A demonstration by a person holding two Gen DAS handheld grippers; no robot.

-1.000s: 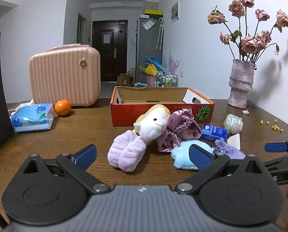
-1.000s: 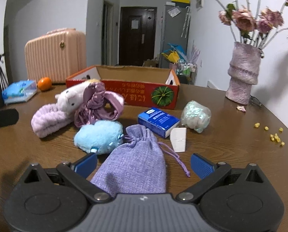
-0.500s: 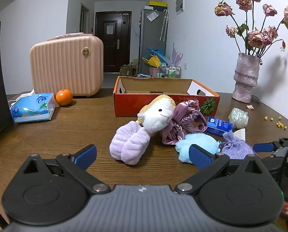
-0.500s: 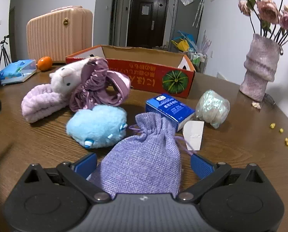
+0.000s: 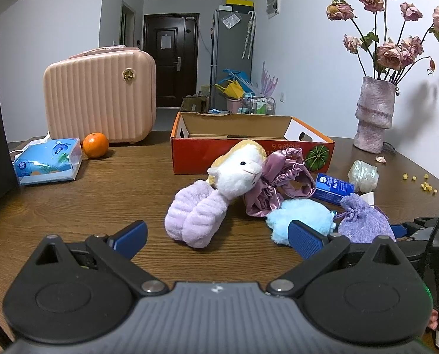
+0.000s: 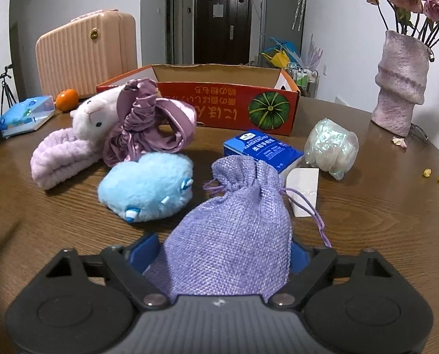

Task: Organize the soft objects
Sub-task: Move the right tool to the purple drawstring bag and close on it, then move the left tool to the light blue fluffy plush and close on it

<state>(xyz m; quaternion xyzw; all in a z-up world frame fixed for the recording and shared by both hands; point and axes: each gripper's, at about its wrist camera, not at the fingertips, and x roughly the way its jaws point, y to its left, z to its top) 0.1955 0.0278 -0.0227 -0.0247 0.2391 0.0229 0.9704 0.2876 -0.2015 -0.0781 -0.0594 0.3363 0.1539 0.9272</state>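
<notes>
My right gripper (image 6: pixel 219 255) is shut on the lower part of a purple drawstring pouch (image 6: pixel 237 230), which also shows in the left wrist view (image 5: pixel 364 221). Beside it lie a light blue plush (image 6: pixel 148 185), a purple satin bonnet (image 6: pixel 148 129), and a white lamb plush with a lilac fleece band (image 6: pixel 72 150). An open red cardboard box (image 6: pixel 219 100) stands behind them. My left gripper (image 5: pixel 216 237) is open and empty, just in front of the lilac band (image 5: pixel 196 215).
A blue tissue box (image 6: pixel 260 150), a white card (image 6: pixel 303 191) and an iridescent wrapped bundle (image 6: pixel 331 147) lie to the right. A vase of dried roses (image 6: pixel 402 79), a pink suitcase (image 5: pixel 98 97), an orange (image 5: pixel 95 145) and a tissue pack (image 5: pixel 47 162) stand on the wooden table.
My right gripper has moved forward over the purple pouch and closed its fingers on it. My left gripper has stayed open, with its view drifting slightly.
</notes>
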